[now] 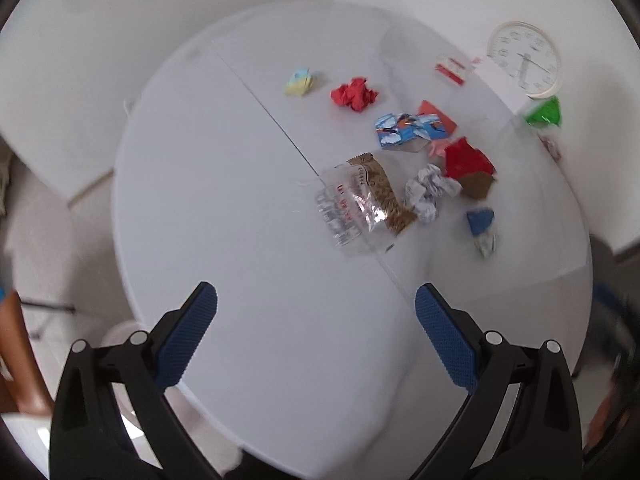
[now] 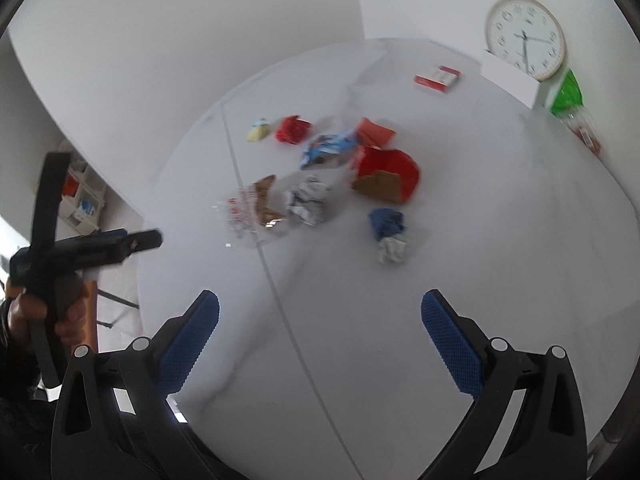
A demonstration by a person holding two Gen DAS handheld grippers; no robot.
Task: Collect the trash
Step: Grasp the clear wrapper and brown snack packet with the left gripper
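Trash lies scattered on a white table (image 1: 224, 200). I see a clear plastic wrapper (image 1: 344, 212) over a brown wrapper (image 1: 384, 192), a crumpled white paper ball (image 1: 430, 190), a red carton piece (image 1: 468, 160), a blue-white wrapper (image 1: 408, 128), a red paper ball (image 1: 354, 94), a yellow scrap (image 1: 299, 82) and a blue scrap (image 1: 480, 220). My left gripper (image 1: 316, 336) is open and empty above the near table. My right gripper (image 2: 320, 344) is open and empty; the same trash shows ahead, the white ball (image 2: 310, 200) and blue scrap (image 2: 386, 222) nearest.
A wall clock (image 1: 524, 58) leans on a white box (image 2: 512, 80) at the far right, with a green bag (image 1: 544, 114) beside it. A red-white small box (image 2: 437, 78) lies near them. The left gripper's handle and hand (image 2: 52, 264) show at left. A seam crosses the table.
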